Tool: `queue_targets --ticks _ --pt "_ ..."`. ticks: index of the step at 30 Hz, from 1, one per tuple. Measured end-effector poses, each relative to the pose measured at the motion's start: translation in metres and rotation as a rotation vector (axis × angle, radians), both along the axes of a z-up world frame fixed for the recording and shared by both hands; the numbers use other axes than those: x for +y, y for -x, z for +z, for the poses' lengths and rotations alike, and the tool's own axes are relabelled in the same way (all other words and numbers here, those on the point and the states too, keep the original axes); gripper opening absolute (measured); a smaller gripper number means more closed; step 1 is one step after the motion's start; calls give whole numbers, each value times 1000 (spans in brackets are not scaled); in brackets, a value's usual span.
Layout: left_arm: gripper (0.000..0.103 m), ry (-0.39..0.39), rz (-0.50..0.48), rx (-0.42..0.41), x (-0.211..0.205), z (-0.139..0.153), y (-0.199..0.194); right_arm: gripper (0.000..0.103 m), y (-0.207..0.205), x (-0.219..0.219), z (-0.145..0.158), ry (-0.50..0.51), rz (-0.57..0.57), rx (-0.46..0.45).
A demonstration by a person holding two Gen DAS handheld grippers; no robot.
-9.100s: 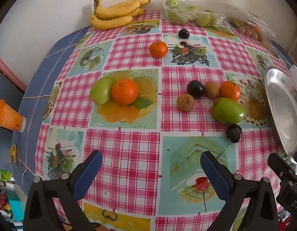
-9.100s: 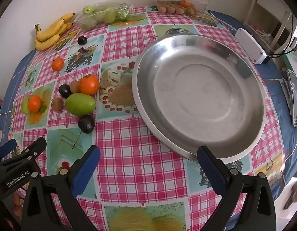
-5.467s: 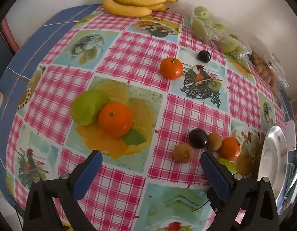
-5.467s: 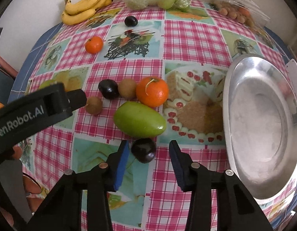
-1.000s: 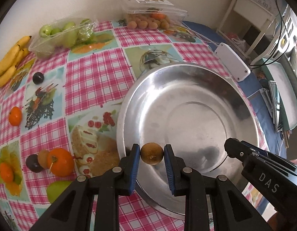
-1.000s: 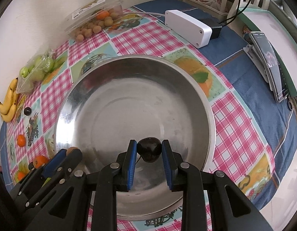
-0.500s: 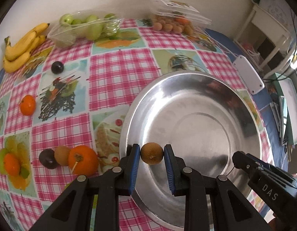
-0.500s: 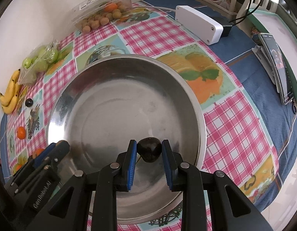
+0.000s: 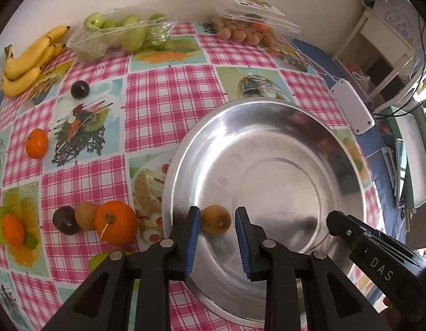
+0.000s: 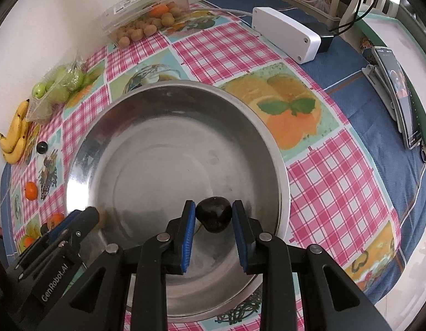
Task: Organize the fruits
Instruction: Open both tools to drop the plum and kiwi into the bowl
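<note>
A brown kiwi (image 9: 215,218) sits between the blue pads of my left gripper (image 9: 217,222), over the left inner slope of the steel bowl (image 9: 268,115). The left jaws are opening; a thin gap shows on each side of the kiwi. My right gripper (image 10: 213,220) is shut on a dark plum (image 10: 214,211), holding it low over the near part of the steel bowl (image 10: 277,162). Nothing else lies in the bowl.
Left of the bowl lie an orange (image 9: 115,226), a kiwi (image 9: 86,215), a dark plum (image 9: 65,224) and a green mango (image 9: 101,259). Farther back are a small orange (image 9: 36,143), bananas (image 9: 28,60), bagged green apples (image 9: 116,35) and a box of small fruit (image 9: 248,31). A white box (image 10: 286,38) stands at the right.
The left pads have drawn slightly apart from the kiwi, which they gripped before. The left view has rolled a little. The right gripper and plum have stayed put.
</note>
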State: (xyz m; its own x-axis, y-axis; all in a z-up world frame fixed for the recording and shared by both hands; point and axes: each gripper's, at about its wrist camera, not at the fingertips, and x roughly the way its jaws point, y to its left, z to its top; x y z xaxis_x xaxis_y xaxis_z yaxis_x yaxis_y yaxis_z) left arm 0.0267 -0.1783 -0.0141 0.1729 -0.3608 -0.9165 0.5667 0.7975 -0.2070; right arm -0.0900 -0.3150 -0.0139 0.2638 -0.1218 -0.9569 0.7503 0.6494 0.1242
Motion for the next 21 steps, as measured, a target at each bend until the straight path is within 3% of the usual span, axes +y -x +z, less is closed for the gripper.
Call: queue_targets --ticks 2,8,14,21 --pt "40 7 -4 -3 -1 3 1 29 0 -1 2 -2 0 -12" --pt "46 23 6 -19 3 16 -1 34 1 0 12 17 -2 -52" --pt "59 -32 62 -71 19 27 -6 34 2 2 18 33 3 -73" --pt "63 -94 169 -70 51 26 -18 35 -1 7 15 41 28 -51"
